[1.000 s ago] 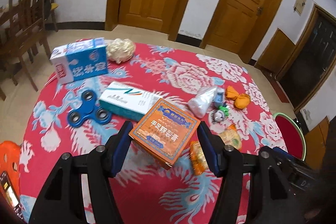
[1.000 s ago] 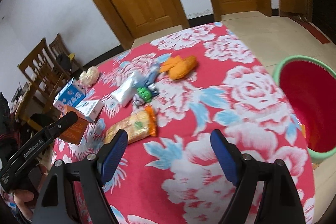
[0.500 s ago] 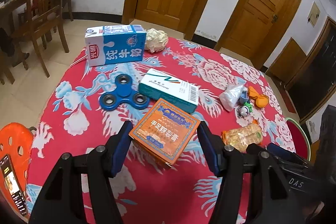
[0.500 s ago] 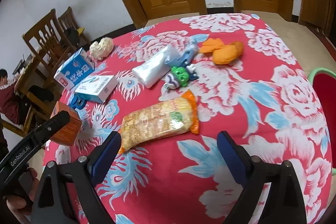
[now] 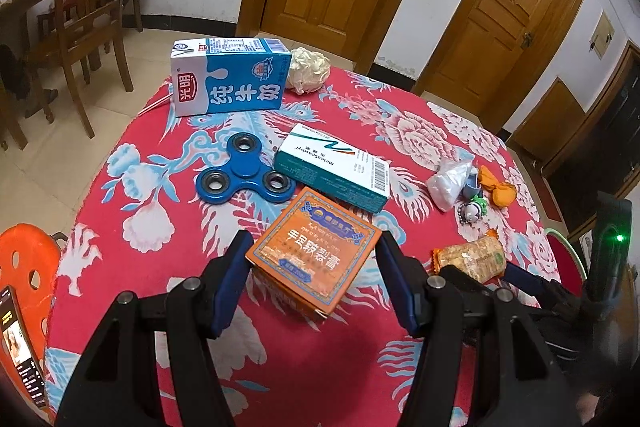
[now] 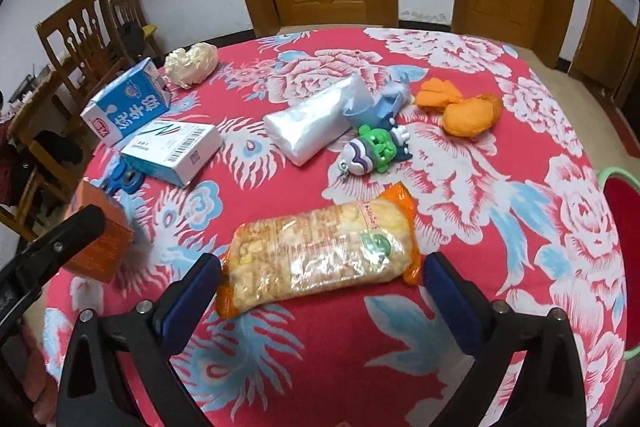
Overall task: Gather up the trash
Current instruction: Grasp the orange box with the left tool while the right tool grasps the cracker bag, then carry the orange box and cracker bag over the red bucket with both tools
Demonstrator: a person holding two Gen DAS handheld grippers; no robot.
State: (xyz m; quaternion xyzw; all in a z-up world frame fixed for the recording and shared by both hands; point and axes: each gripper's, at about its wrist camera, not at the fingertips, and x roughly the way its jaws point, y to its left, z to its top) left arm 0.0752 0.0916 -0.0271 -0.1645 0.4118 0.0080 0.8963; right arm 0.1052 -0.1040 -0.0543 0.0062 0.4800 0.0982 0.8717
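My left gripper [image 5: 314,283] is shut on an orange box [image 5: 314,253] and holds it just above the red flowered tablecloth [image 5: 168,227]; the box also shows at the left of the right wrist view [image 6: 98,227]. My right gripper [image 6: 320,301] is open, its jaws on either side of a clear snack packet [image 6: 320,253] with orange ends that lies on the cloth. The packet also shows in the left wrist view [image 5: 470,257].
On the table lie a blue milk carton [image 5: 228,81], a teal and white box [image 5: 334,167], a blue fidget spinner [image 5: 244,175], crumpled paper [image 6: 192,63], a clear plastic bag [image 6: 316,119], a green toy [image 6: 374,149] and orange peel [image 6: 466,109]. A red bin [image 6: 622,219] stands right of the table.
The left gripper has carried the orange box back toward the near left of the table. The right gripper has swung left and closed in until its jaws flank the snack packet.
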